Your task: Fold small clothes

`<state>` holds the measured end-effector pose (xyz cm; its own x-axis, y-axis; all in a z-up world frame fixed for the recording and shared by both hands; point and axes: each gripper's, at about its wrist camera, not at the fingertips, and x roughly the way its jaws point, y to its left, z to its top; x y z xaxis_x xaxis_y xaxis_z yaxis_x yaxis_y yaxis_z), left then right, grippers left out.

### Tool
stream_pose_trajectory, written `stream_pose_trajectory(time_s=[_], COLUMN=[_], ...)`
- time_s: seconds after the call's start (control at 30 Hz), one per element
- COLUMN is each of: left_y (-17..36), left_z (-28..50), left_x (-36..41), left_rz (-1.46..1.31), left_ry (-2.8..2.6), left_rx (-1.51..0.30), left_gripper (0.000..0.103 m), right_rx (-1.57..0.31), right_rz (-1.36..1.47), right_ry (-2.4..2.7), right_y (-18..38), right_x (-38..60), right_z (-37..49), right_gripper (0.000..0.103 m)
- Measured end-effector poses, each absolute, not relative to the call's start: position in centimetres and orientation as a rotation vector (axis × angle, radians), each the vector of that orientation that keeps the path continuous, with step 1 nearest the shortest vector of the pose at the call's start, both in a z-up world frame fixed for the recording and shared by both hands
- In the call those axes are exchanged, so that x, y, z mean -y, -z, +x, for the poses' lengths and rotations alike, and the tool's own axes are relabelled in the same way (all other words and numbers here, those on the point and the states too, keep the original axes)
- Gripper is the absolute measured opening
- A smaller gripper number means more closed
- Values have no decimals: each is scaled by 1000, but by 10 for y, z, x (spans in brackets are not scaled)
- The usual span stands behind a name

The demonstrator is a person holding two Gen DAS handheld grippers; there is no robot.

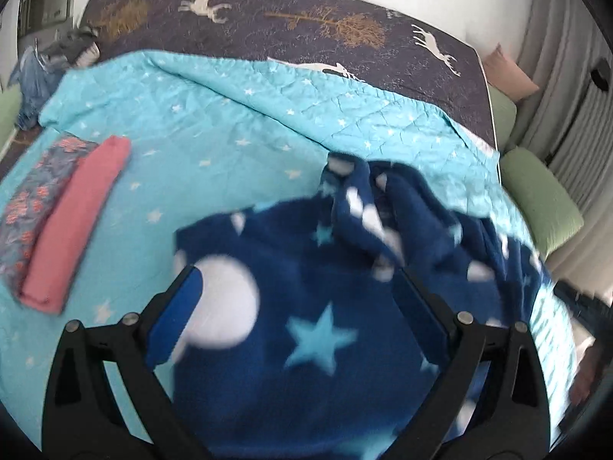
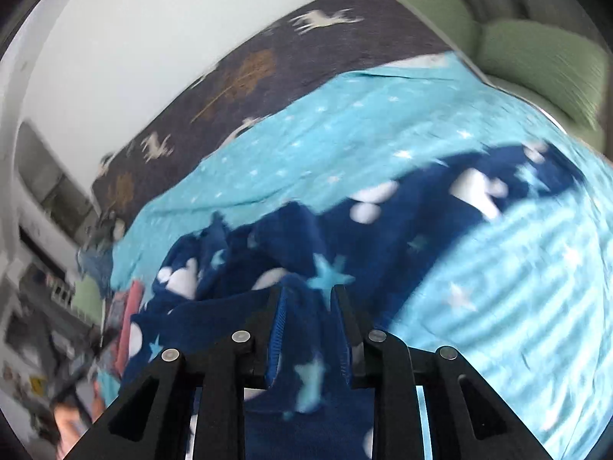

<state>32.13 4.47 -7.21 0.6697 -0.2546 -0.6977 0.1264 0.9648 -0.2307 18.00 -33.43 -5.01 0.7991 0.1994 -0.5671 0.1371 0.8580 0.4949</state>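
Note:
A navy fleece garment [image 1: 306, 306] with white dots and pale blue stars lies rumpled on a turquoise star quilt [image 1: 214, 122]. My left gripper [image 1: 295, 270] hovers over its near part, jaws wide open and one blue pad [image 1: 176, 314] at each side, pressing on nothing. In the right wrist view the same garment [image 2: 383, 222] stretches across the quilt [image 2: 479, 268]. My right gripper [image 2: 310, 290] has its jaws close together with a fold of the navy fleece pinched between the pads. Both views are blurred.
A folded pink piece [image 1: 76, 226] and a folded floral piece [image 1: 34, 207] lie side by side at the quilt's left. Beyond is a dark deer-print bedspread [image 1: 268, 23] with a heap of clothes [image 1: 57, 53] at its far left. Green cushions [image 1: 536, 199] line the right edge.

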Motion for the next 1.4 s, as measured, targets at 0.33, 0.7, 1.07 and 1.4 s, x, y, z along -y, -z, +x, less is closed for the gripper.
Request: stream_pose_trajectory(time_s=[0.33,0.7,1.07,1.4], left_y=[111,100,116,124], left_z=[405,398,389,409], left_x=[-5,-31,-67,-5], left_rz=[-192,-207,-477,-319], left_ry=[187,82,192,274], left_rx=[-1003,-962,-979,-1028], left_gripper=[99,2,67,12], right_rx=[-781,-851,-876,-808], right_rz=[450,672,609,621], right_ry=[-144,-188,-113,-134], right_y=[51,85,107,117], right_x=[239,252,254,259], right_z=[309,342,335,328], right_gripper=[70,8,16,17])
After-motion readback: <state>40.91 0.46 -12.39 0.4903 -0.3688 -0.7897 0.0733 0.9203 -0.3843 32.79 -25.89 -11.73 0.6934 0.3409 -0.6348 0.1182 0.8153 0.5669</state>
